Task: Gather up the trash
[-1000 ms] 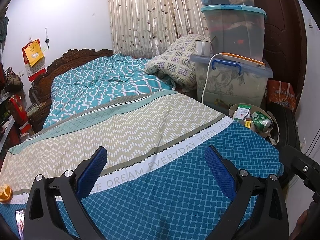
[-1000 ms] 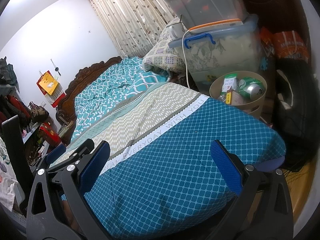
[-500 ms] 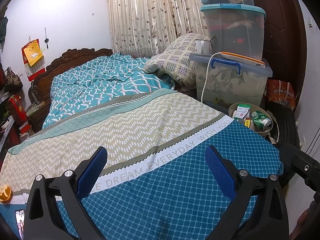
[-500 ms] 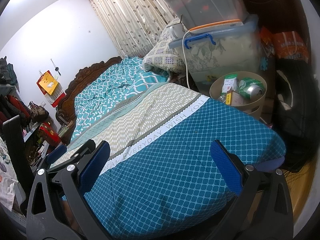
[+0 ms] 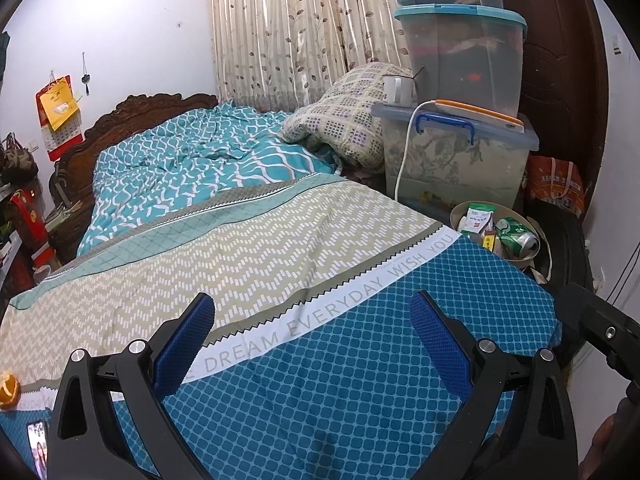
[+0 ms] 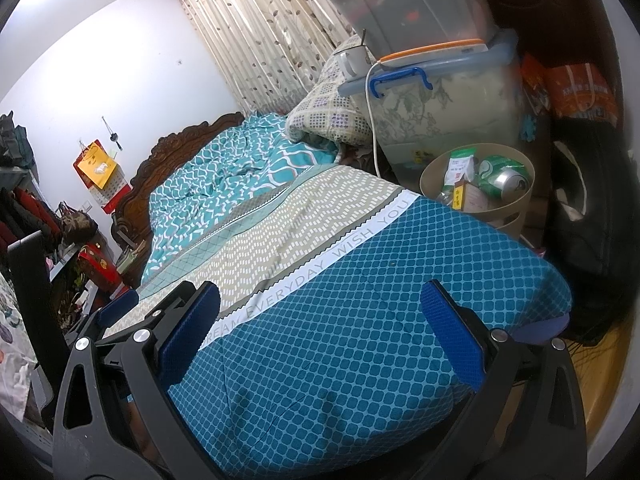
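Note:
A round beige trash bin stands on the floor beside the bed's far corner, holding a green can, a white-green packet and a small yellow box. An orange peel lies on the bed at the far left edge of the left wrist view. My left gripper hangs open over the blue end of the bedspread, holding nothing. My right gripper is open over the same blue area, also holding nothing.
A phone lies on the bed at lower left. Stacked plastic storage boxes with a white cable stand behind the bin. A folded quilt, curtains and a carved headboard lie beyond. A dark bag sits right of the bin.

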Demonstrator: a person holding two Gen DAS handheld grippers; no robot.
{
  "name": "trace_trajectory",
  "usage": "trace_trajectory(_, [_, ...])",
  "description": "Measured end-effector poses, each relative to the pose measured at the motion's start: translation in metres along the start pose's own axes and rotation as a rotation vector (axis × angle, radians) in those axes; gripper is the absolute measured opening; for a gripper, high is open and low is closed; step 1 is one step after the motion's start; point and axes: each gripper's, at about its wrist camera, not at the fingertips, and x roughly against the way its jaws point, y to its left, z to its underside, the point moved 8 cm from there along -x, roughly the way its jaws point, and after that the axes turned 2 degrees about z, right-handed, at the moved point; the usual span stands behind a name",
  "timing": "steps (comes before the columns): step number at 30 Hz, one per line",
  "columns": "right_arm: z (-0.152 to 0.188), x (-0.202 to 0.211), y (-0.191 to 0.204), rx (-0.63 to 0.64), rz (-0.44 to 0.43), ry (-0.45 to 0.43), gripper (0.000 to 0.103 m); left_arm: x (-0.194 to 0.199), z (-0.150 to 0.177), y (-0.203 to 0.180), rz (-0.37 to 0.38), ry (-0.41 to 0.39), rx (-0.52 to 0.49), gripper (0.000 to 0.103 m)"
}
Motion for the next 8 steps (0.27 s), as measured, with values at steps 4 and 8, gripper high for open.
trace_trajectory(4, [0.0018,-0.0017,0.0002,-0.003,0.0,0.005,0.099,-0.0037,0.0024,0.0007,0.012,0.027,0.012,0.094])
trace_trajectory(8, [0.0033,-0.0029,-0.0002,-0.004,0.002,0.008,0.099,-0.0087,0.0069,0.0024,0.028,0.056,0.026,0.094])
